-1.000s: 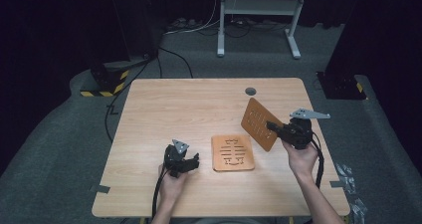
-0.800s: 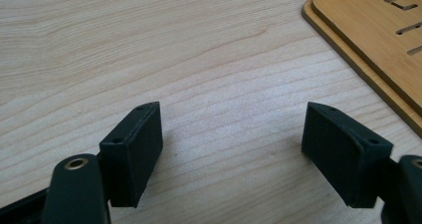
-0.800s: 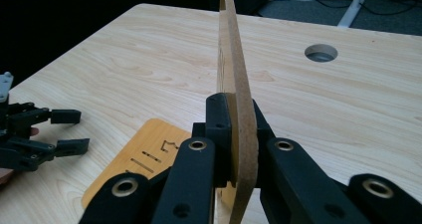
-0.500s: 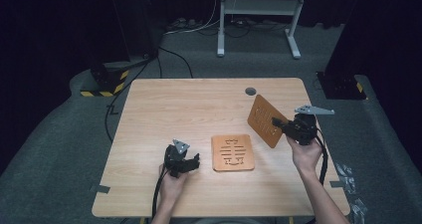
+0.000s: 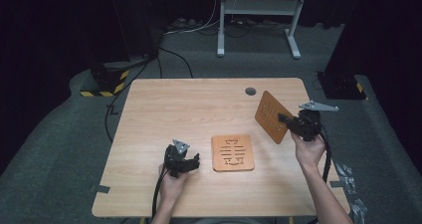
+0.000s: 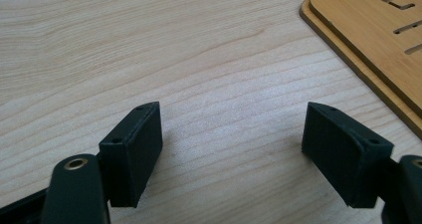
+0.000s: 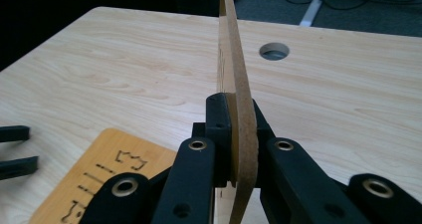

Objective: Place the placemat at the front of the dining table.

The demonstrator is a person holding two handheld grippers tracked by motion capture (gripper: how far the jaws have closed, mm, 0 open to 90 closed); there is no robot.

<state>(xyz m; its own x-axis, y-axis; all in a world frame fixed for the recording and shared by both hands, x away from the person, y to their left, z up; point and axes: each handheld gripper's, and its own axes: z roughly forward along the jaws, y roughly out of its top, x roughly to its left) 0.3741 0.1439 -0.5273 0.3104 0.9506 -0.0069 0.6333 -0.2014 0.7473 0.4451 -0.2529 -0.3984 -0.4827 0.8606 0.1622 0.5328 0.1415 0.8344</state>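
Right tool (image 5: 286, 120) grips 1 of 2 boards (image 5: 272, 116).

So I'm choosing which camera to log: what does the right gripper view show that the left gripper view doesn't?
The right gripper view alone shows the right gripper shut on a thin wooden board held edge-on above the table, plus the round cable hole in the tabletop. The left gripper view alone shows the left gripper with its jaws wide apart and nothing between them, low over bare wood. Both views take in the light wooden table and the cut-out wooden board lying flat on it.
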